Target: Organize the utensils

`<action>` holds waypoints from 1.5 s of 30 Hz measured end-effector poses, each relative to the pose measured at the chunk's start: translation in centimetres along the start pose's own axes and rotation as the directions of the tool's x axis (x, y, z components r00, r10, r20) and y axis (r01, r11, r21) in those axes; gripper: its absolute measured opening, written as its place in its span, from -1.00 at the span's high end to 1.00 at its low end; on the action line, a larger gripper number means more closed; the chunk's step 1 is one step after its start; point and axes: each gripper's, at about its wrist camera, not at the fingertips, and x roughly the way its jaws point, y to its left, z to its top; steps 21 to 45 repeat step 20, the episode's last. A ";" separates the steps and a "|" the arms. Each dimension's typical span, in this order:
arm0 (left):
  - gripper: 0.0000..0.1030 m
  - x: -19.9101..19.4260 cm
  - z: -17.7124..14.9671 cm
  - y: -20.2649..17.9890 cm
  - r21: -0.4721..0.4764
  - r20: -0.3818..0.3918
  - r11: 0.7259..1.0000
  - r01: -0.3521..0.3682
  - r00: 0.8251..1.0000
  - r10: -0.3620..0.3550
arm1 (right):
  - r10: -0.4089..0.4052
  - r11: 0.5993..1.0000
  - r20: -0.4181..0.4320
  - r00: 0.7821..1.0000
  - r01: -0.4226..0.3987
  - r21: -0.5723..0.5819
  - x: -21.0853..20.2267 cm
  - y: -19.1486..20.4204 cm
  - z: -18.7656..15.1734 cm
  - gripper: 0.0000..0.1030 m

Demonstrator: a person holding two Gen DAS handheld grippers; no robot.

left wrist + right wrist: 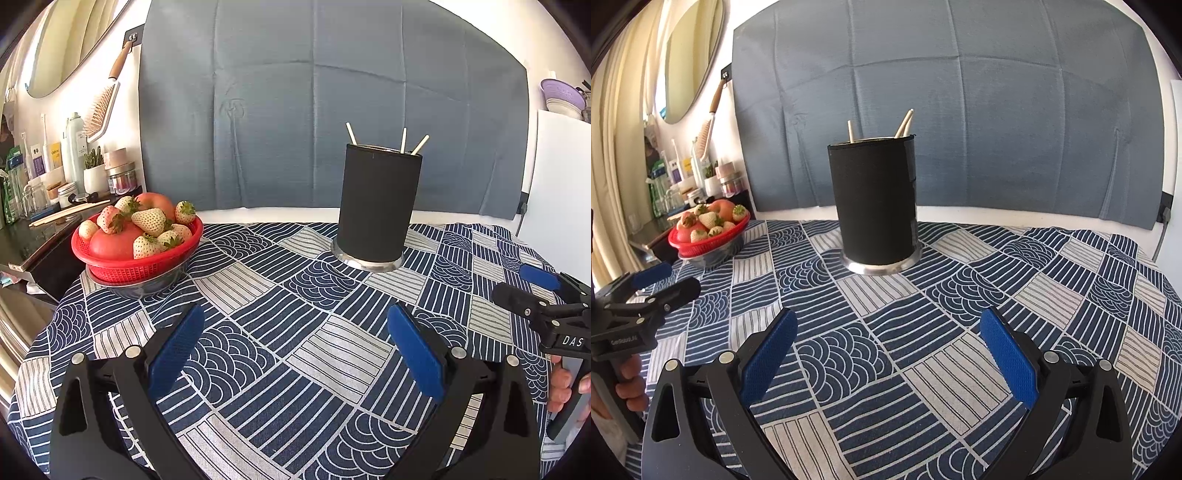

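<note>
Black and tall, the holder (376, 206) stands upright on the blue patterned cloth (258, 332), and it is the thing to steer by. Three pale sticks (404, 140) poke out of its top; they look like chopsticks, but only the ends show. To the left of the holder sits a red basket (136, 254) of strawberries and tomatoes. Further left of the holder, on a dark shelf, two more light sticks (70, 212) lie flat.

Nearer than the holder, both tools hang over the cloth. The left gripper (295, 347) has its blue pads spread wide with nothing between them. The right gripper (888, 350) is spread wide too, and bare.

No loose utensil lies on the cloth, so I think the job is either almost done or waiting for the next stick. If one more has to go in, a good way would be to pinch it near the middle, lift it above the holder's rim, point the tip down, and let go gently so the holder does not tip.
</note>
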 end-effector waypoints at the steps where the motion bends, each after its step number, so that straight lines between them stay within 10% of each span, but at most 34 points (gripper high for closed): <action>1: -0.89 0.0 0.0 0.0 -0.001 0.000 1.000 0.000 1.000 0.000 | -0.001 1.000 -0.001 1.000 0.001 -0.002 0.0 0.0 0.0 -0.85; 45: -0.89 0.3 0.0 0.5 -0.022 -0.013 1.000 -0.001 1.000 0.001 | -0.004 1.000 -0.005 1.000 0.004 -0.017 0.1 0.4 -0.1 -0.85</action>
